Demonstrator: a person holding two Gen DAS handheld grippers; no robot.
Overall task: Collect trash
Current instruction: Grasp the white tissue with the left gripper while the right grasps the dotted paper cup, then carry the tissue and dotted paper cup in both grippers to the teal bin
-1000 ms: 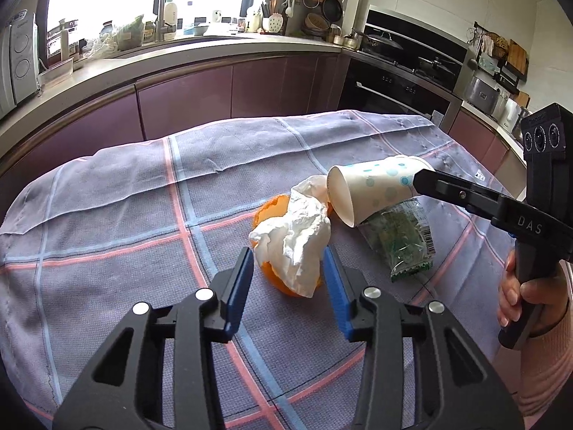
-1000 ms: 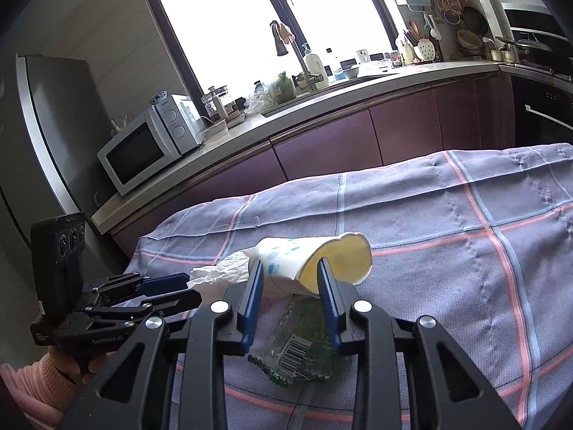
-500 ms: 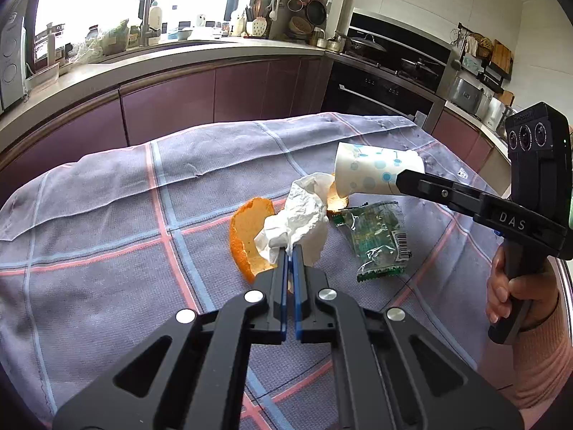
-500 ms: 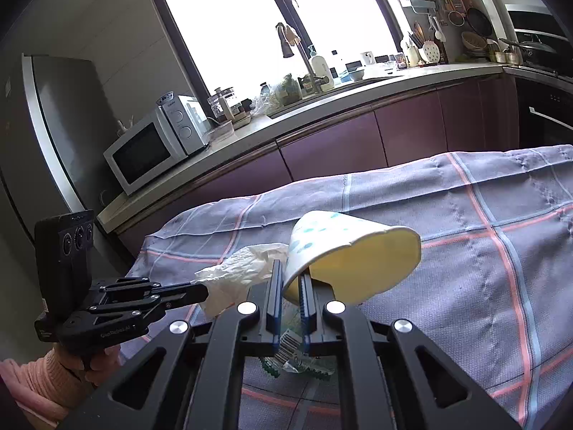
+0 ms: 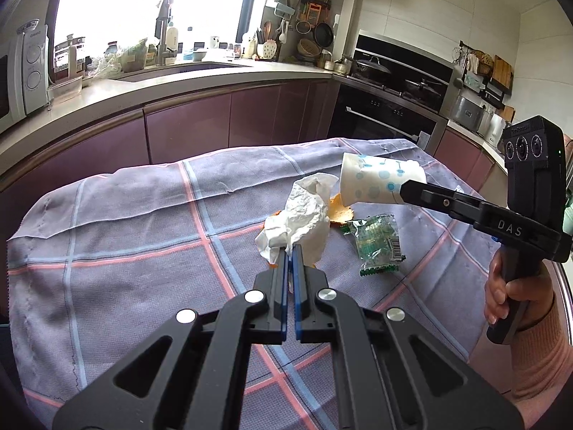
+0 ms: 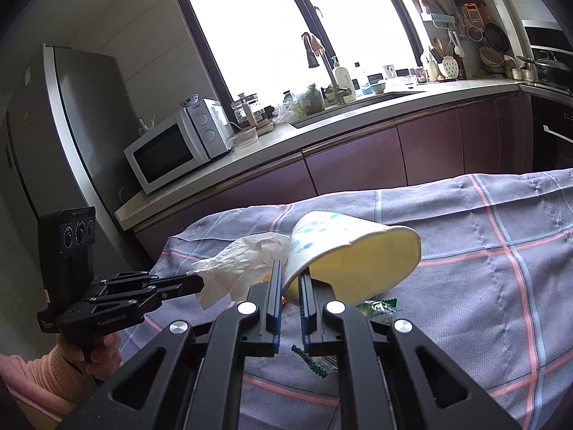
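My left gripper is shut on a crumpled white tissue and holds it above the checked tablecloth; the tissue also shows in the right wrist view. My right gripper is shut on the rim of a white paper cup with blue dots, held tilted in the air; in the left wrist view the cup hangs just right of the tissue. Orange peel and a green plastic wrapper lie on the cloth below.
The table sits in a kitchen with purple cabinets behind it. A microwave and a fridge stand at the far left, an oven at the right. The table's far edge drops off toward the cabinets.
Both grippers closed, the left on the tissue and the right on the cup. Both have since lifted their items off the cloth, uncovering the orange peel.
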